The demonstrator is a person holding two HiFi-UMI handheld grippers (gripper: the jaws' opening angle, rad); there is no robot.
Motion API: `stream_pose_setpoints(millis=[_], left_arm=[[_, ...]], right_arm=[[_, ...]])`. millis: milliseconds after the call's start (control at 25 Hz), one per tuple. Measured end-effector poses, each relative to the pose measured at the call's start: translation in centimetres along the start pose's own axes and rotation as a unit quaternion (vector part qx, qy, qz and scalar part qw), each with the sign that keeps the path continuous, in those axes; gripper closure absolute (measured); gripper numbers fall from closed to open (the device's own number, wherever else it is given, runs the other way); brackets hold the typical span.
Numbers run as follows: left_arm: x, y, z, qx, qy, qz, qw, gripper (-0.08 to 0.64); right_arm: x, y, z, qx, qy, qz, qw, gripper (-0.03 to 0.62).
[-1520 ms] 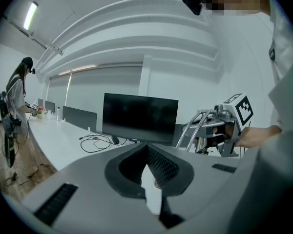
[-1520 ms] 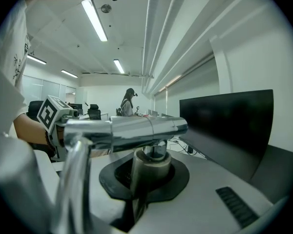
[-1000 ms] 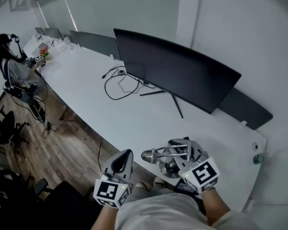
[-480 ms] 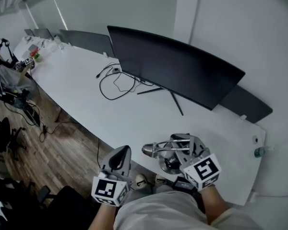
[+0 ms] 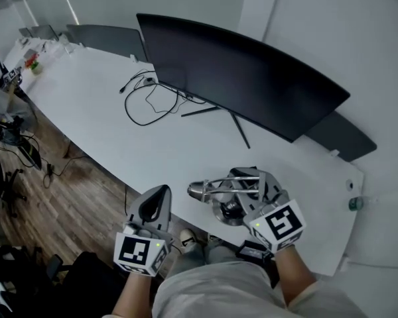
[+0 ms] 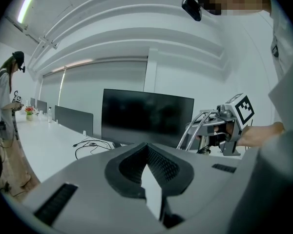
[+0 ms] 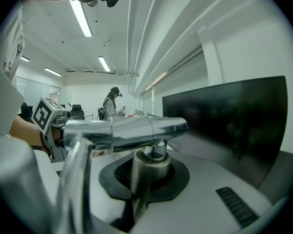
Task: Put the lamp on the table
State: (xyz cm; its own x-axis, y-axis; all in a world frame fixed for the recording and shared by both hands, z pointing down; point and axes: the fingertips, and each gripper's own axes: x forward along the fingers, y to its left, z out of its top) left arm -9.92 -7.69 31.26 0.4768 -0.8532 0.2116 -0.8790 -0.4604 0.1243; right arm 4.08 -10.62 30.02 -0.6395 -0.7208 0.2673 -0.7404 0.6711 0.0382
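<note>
Right hand-held gripper (image 5: 237, 207): is clenching on the chrome post of the lamp (image 5: 215, 189); the right gripper view shows the pads pressing the post from both sides.
Left hand-held gripper (image 5: 158, 201): is sitting with its jaws pressed together on nothing, at the lower left of centre, near the lamp's head.
Lamp position: is hanging at the lower middle of the head view, over the near edge of the table (image 5: 152, 158); I cannot tell whether its round base is touching the surface.
Surroundings: the monitor (image 5: 245, 71) is standing in the upper middle and a looped cable (image 5: 146, 105) is lying at the upper left, both well apart from the lamp.
Risk, edge: if the base is overhanging the rim when let go, the lamp is likely to tip off toward the floor.
Risk, grip: the polished post looks slippery, and the long head reaching leftward is loading it sideways, so it could twist in the pads.
Risk, landing: setting it down tilted could make it rock or topple.
</note>
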Motion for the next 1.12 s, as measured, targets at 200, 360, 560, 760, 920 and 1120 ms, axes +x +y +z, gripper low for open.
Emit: stream_pose_setpoints(millis=[200, 360, 560, 760, 920, 1120], left_arm=[[1.0, 0.6, -0.1, -0.002, 0.002, -0.004, 1.0, 0.558], [1.8, 0.7, -0.7, -0.004, 0.008, -0.011, 0.9999, 0.558], [3.2, 1.3, -1.3, -0.008, 0.011, -0.013, 0.9998, 0.558], [4.4, 1.8, -1.5, -0.008, 0.012, -0.012, 0.9998, 0.558], [6.0, 2.6, -1.8, -0.012, 0.012, -0.013, 0.9998, 0.558], [7.0, 3.4, -2.6, -0.008, 0.017, -0.006, 0.9998, 0.558]], right_arm=[[1.2, -0.6, 0.3, -0.01, -0.001, 0.001, 1.0, 0.563], [2.0, -1.0, 0.2, -0.017, 0.002, 0.002, 1.0, 0.563], [3.4, -2.2, -0.6, -0.009, 0.003, -0.005, 1.0, 0.563], [4.6, -2.7, -1.1, -0.007, 0.005, -0.003, 1.0, 0.563], [6.4, -3.5, -2.1, -0.004, 0.007, -0.001, 1.0, 0.563], [8.3, -3.8, -2.9, -0.009, 0.008, 0.006, 1.0, 0.563]])
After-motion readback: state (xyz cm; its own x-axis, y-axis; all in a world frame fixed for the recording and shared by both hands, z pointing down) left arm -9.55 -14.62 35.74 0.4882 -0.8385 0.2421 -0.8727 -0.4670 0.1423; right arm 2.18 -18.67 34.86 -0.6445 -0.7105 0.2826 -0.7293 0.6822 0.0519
